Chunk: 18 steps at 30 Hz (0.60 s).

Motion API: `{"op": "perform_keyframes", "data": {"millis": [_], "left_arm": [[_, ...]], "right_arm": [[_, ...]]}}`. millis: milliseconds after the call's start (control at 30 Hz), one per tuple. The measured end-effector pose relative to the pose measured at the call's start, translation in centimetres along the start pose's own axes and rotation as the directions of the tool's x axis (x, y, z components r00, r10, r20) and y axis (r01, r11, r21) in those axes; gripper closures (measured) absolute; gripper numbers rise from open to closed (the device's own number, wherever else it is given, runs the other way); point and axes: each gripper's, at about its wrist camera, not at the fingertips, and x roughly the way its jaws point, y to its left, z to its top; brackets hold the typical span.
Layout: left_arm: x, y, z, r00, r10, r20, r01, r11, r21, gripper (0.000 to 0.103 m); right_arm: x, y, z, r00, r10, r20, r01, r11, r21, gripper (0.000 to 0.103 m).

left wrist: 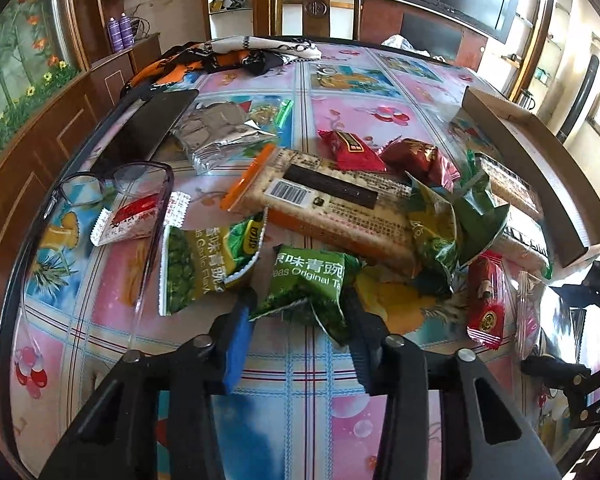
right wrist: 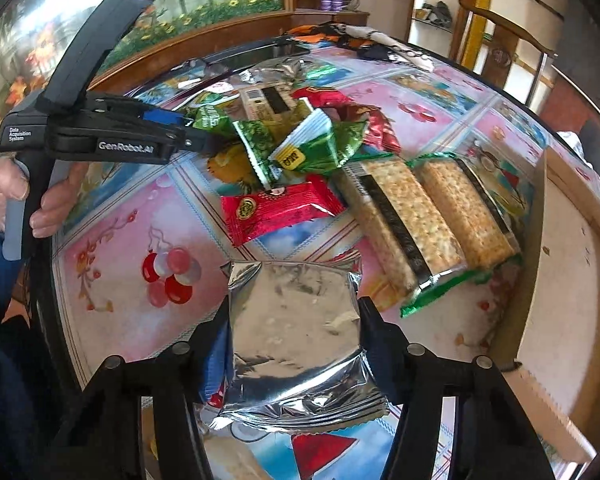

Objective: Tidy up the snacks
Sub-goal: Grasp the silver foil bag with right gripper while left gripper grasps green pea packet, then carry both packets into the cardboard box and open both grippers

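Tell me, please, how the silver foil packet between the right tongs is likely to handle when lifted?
The foil packet looks puffy and creased, so it is probably light and will give under a squeeze. Its shiny film may be slippery against the right tongs. The crimped ends look floppy, so it could sag or twist if held by one edge.

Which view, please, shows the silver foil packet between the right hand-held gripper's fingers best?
The right wrist view: the silver foil packet fills the gap between the right hand-held gripper fingers, close up and unobstructed. The left wrist view shows only a thin sliver of it at the table's right edge.
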Motion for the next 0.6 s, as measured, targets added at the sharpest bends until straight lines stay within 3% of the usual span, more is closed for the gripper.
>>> {"op": "perform_keyframes", "data": {"millis": [300, 600], "left_arm": [[-2.0, 0.0, -0.1, 0.997, -0.063, 0.033, 0.063, 0.998, -0.004, 0.065], [-4.1, -3.5, 2.0, 0.987, -0.144, 0.076, 0.141, 0.989, 0.044, 0.065]], "right_arm": [[-3.4, -0.9, 0.4, 0.993, 0.002, 0.117, -0.011, 0.997, 0.077, 0.04], [-7.1, -6.7, 1.9, 0.957, -0.053, 0.285, -0.038, 0.952, 0.305, 0.04]]}}
